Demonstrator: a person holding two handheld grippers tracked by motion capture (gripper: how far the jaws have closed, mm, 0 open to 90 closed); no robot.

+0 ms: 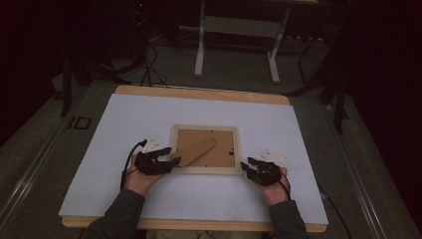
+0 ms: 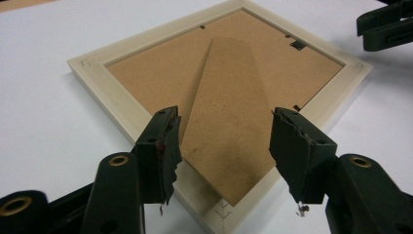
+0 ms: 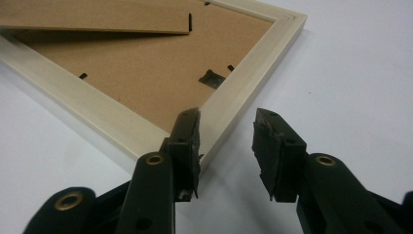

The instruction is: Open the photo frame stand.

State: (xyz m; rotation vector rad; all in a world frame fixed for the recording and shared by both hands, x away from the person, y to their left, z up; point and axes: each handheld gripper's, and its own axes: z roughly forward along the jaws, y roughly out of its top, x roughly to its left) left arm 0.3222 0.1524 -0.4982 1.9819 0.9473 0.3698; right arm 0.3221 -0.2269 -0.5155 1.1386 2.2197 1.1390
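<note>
Nearest the lens in the high view are the person's two dark sleeves, cut off by the bottom edge, each hand carrying a black two-jaw tool. The left tool (image 1: 175, 161) sits at the near left corner of a pale wooden rectangular picture frame (image 1: 206, 170) lying face down on the white sheet that covers the tabletop (image 1: 124, 124). Its jaws stand spread on either side of the wide free end of a brown fibreboard easel stand (image 2: 229, 122) without pressing on it; that stand's tip is partly hidden behind the jaws. The right tool (image 1: 245, 167) is just beside the frame's near right corner, its jaws also spread; in the right gripper view the corner lies next to one jaw, and nothing is pinched. The frame's long axis runs left to right across the tabletop, near its middle. The stand lies slanted on the brown backing board (image 3: 146, 68), its long axis from the near left corner toward the far right. Small dark retaining clips (image 3: 212, 78) are hard to make out. The room beyond the tabletop is dim.
</note>
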